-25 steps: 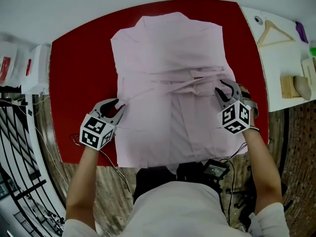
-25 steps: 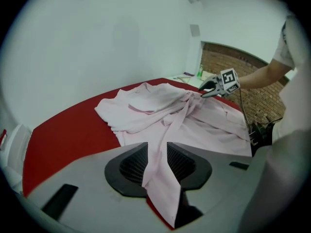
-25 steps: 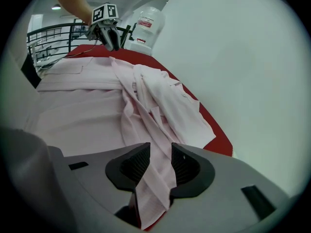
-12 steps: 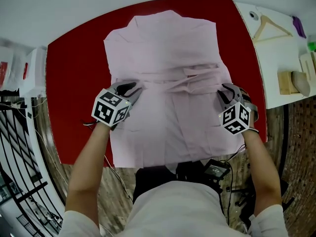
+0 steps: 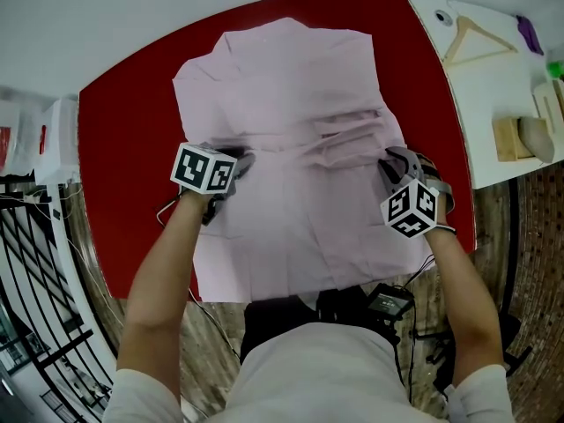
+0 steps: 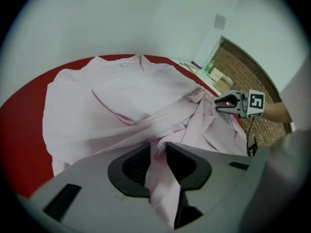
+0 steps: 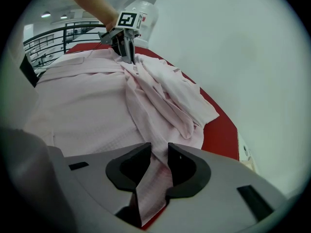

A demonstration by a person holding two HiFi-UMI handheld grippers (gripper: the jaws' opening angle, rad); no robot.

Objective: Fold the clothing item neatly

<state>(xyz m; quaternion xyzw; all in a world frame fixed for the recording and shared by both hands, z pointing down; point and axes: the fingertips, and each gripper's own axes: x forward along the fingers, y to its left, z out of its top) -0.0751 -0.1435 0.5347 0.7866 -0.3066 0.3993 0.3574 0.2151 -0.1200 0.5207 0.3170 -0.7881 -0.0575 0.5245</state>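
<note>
Red table (image 5: 115, 148) carries pink shirt (image 5: 291, 104), white wall (image 5: 88, 16) beyond.

A pale pink shirt (image 5: 282, 104) lies flat and spread on the red table (image 5: 119, 148), collar toward the far edge, hem reaching the near edge, with a wrinkled band of gathered fabric running across its middle.

Your left gripper (image 5: 234, 160) has left the spot at the left edge of the shirt (image 5: 282, 86), where its cube hung over the table (image 5: 119, 139) a second ago. It has travelled inward and away from you, and now sits over the cloth, level with your right gripper (image 5: 389, 162). The pinch of fabric came with it, so a creased band now runs across the shirt between both grippers. Its cube has rolled to face more upward
</note>
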